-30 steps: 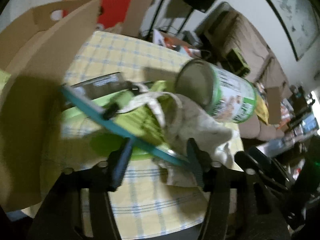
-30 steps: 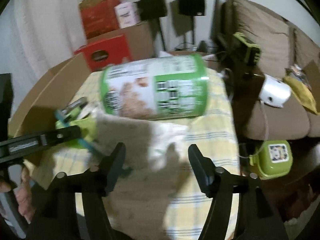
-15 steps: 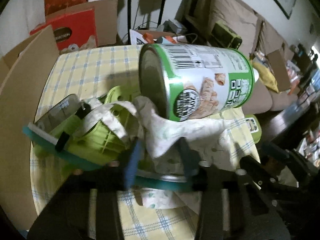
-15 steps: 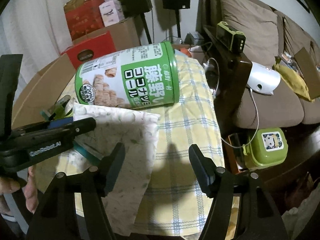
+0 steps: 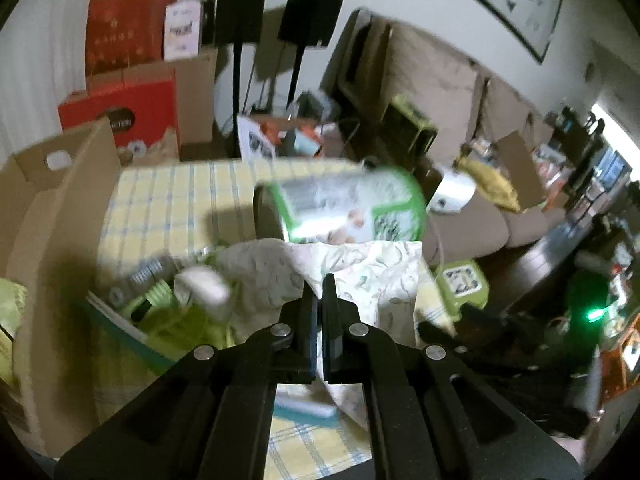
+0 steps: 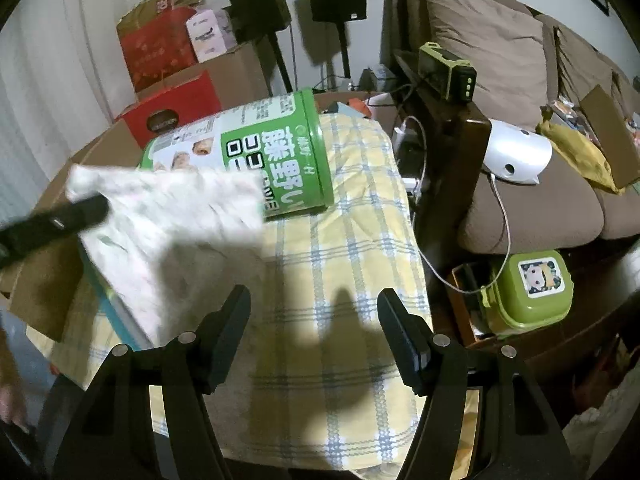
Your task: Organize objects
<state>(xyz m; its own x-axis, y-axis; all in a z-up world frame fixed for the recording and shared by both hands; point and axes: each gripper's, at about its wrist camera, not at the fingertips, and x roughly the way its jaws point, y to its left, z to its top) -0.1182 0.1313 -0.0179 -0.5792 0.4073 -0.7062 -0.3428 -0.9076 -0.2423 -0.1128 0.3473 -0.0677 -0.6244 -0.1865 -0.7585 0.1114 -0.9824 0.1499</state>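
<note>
My left gripper (image 5: pixel 319 286) is shut on a fold of the white patterned cloth (image 5: pixel 360 268) and holds it up off the table. The right wrist view shows the same cloth (image 6: pixel 180 216) hanging from that gripper at the left. Behind it a green-and-white can (image 5: pixel 352 208) (image 6: pixel 256 152) lies on its side on the yellow checked tablecloth (image 6: pixel 340 280). Under the cloth's left part sit a lime-green plastic item (image 5: pixel 176 316) and a teal-edged flat thing (image 5: pixel 120 326). My right gripper (image 6: pixel 314 312) stands open over bare tablecloth, with nothing between its fingers.
An open cardboard box (image 5: pixel 48 208) stands against the table's left side. To the right are a dark wooden armrest (image 6: pixel 440 152), a brown sofa (image 6: pixel 520 208), a white device (image 6: pixel 516 156) and a green lunch box (image 6: pixel 532 292) low down. Red boxes and speakers stand behind.
The left gripper's jaws closed on the cloth and rose, lifting it off the green item. The right gripper stayed open and shifted slightly sideways.
</note>
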